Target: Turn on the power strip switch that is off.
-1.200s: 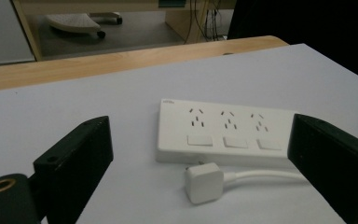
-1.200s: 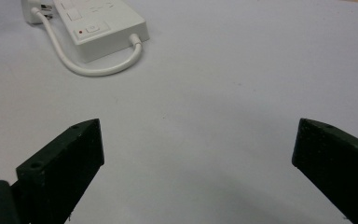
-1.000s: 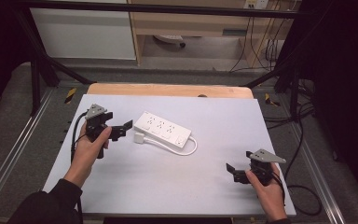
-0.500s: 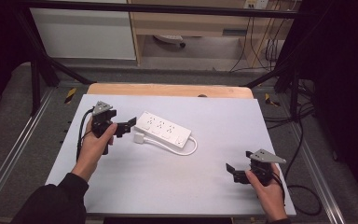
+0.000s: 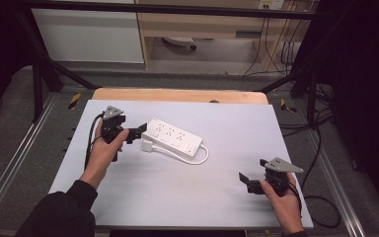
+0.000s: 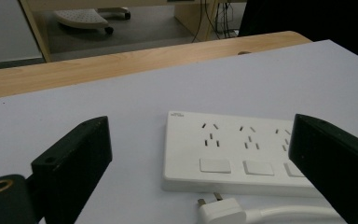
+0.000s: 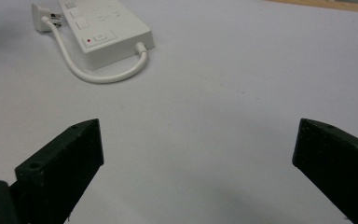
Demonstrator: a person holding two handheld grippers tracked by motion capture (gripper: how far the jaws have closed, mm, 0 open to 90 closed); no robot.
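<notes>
The white plastic power strip (image 5: 172, 137) lies flat on the pale grey table top (image 5: 227, 197), left of the middle and slightly toward the far side, running from far left to near right. In the left gripper view a small grey mark is printed at the strip's (image 6: 233, 151) far left corner, too small to read; below it sit three socket groups, each with a square white rocker switch. In the right gripper view the strip's (image 7: 105, 25) near end carries a switch with a small red dot beside it. Its short white cable (image 5: 192, 157) loops from the right end back along the near side to the white plug (image 5: 147, 146), which lies on the table just beside the strip's left end, its metal pins showing in the left gripper view (image 6: 220, 209). The left gripper (image 5: 139, 132) is held low over the table at the strip's left end, jaws spread wide and pointing right at it, the forearm in a dark sleeve reaching in from the near left. The right gripper (image 5: 246, 180) rests near the near right edge, well apart from the strip, its jaws also spread wide over bare table. Compared with a second ago, the left gripper has moved far and right to reach the strip's end; the right gripper and the strip lie as before.
</notes>
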